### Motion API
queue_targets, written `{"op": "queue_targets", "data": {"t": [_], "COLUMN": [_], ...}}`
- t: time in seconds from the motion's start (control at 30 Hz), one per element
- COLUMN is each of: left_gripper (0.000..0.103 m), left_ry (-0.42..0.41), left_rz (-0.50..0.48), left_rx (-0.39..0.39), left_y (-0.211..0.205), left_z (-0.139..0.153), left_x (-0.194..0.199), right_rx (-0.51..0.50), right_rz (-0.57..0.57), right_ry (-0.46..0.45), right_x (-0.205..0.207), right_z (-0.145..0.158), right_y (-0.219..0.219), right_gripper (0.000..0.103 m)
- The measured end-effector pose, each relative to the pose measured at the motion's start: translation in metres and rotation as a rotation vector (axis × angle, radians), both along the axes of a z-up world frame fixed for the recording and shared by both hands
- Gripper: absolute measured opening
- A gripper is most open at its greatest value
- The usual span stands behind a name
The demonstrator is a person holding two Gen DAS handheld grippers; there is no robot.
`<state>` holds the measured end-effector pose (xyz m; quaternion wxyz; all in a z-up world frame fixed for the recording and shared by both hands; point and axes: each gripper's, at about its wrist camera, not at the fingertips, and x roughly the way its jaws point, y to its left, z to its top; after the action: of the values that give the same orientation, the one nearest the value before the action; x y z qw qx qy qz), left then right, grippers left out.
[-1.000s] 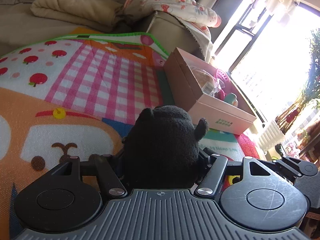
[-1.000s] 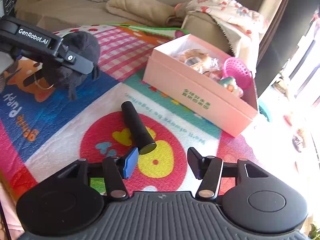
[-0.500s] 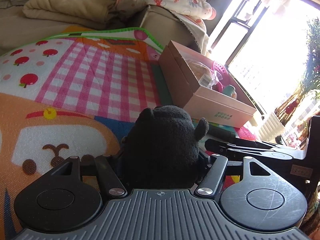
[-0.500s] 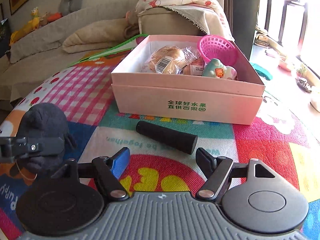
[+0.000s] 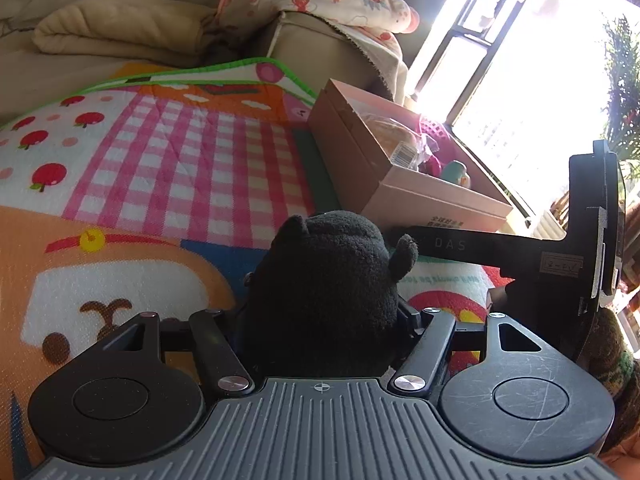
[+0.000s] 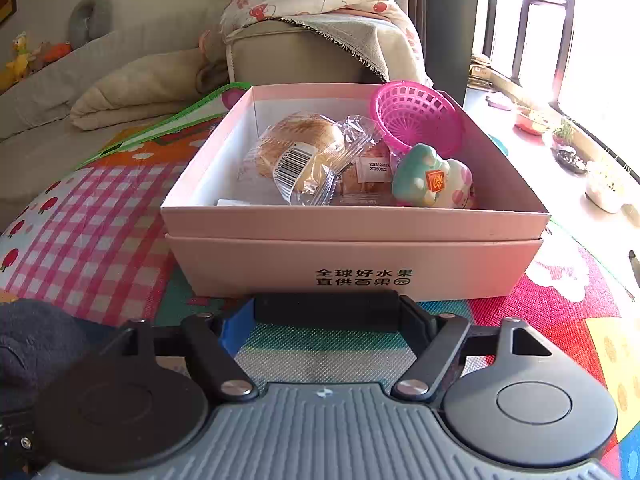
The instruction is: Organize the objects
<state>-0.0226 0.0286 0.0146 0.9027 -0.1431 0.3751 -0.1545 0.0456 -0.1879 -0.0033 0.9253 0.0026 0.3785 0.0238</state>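
A black plush toy (image 5: 328, 272) sits low over the play mat, and my left gripper (image 5: 324, 316) is shut on it, its fingertips hidden behind the plush. A short black cylinder (image 6: 326, 308) lies crosswise on the mat against the front of the pink box (image 6: 360, 260). My right gripper (image 6: 327, 318) straddles it end to end; its jaws are closing and the blue pad (image 6: 236, 328) and the other finger touch the cylinder's two ends. The right gripper (image 5: 460, 245) also shows from the side in the left wrist view. The plush (image 6: 36, 340) appears at the lower left of the right wrist view.
The pink box holds wrapped bread (image 6: 300, 156), a pink basket (image 6: 416, 116) and a green-and-pink squishy toy (image 6: 432, 180). The colourful mat (image 5: 180, 152) spreads left of the box. A beige sofa with blankets (image 6: 312, 52) stands behind it, and a bright window (image 5: 540, 80) lies to the right.
My right gripper swung round toward the pink box and closed in on the black cylinder, which now lies between its fingers. The left gripper stays put with the plush.
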Motion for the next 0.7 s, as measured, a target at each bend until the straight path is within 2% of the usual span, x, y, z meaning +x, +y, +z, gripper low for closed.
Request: {"op": "queue_targets", "data": {"t": [0.13,0.33,0.47,0.6,0.7], "left_gripper": [0.071,0.071,0.071,0.071,0.071], "left_ry": [0.005,0.017,0.024,-0.043,-0.157], "left_rz": [0.002,0.001,-0.024,-0.069,-0.105], "left_rx": [0.014,0.039,0.037,-0.031,-0.075], "left_y": [-0.002,-0.007,-0.015,-0.023,-0.035], "left_z": [0.001,0.003,0.008,0.034,0.075], "left_x": [0.000,-0.002,-0.003,0.003,0.019], "right_rx": [0.010,-0.003,-0.002,0.018,0.063], "right_rz": [0.043,0.144,0.147,0.104,0.079], "right_ry": [-0.002,-0.043,-0.077,-0.140,-0.169], "right_x": [-0.012,-0.063,-0.095,-0.115,-0.117], "right_z": [0.008,0.027,0.038,0.049,0.053], "right_y": [-0.005,-0.026,-0.047,-0.066,-0.078], "right_gripper": [0.075,0.075,0.075,0.075,0.075]}}
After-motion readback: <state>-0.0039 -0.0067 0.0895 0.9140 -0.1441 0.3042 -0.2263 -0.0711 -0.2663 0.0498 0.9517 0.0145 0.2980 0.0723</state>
